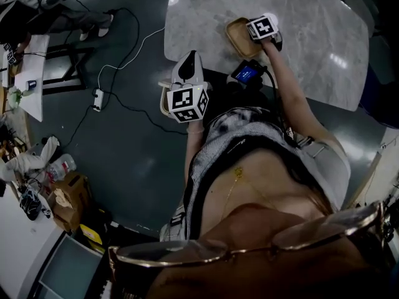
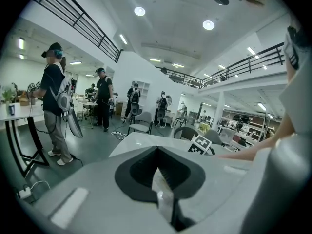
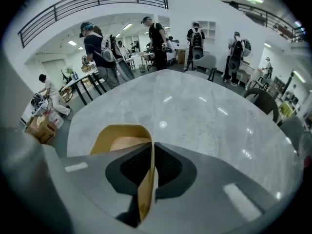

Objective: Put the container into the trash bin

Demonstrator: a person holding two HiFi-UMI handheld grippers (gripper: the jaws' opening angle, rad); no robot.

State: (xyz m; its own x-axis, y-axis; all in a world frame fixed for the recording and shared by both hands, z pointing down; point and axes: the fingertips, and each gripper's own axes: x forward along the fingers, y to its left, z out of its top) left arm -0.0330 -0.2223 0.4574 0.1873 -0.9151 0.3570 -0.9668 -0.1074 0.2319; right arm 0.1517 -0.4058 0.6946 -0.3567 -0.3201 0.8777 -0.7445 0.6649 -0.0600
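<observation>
Claws, two of them, show in the head view: the left claw (image 1: 190,60) hangs by the near corner of the single marble tabletop (image 1: 299,23), and the right claw (image 1: 260,37) reaches down onto the one tan container (image 1: 235,39), which sits on the tabletop close to its near edge. From the left gripper view, that claw's two jaws are drawn together and clenched on one thin pale sheet (image 2: 163,194); what the sheet belongs to I cannot tell. The tabletop lies just ahead, and at least four people (image 2: 103,99) stand on the floor beyond it. From the right gripper view, the right claw's two jaws are clenched on the container's upright wall, with its open hollow just left of them on the tabletop. At least four more people stand past the far edge.
</observation>
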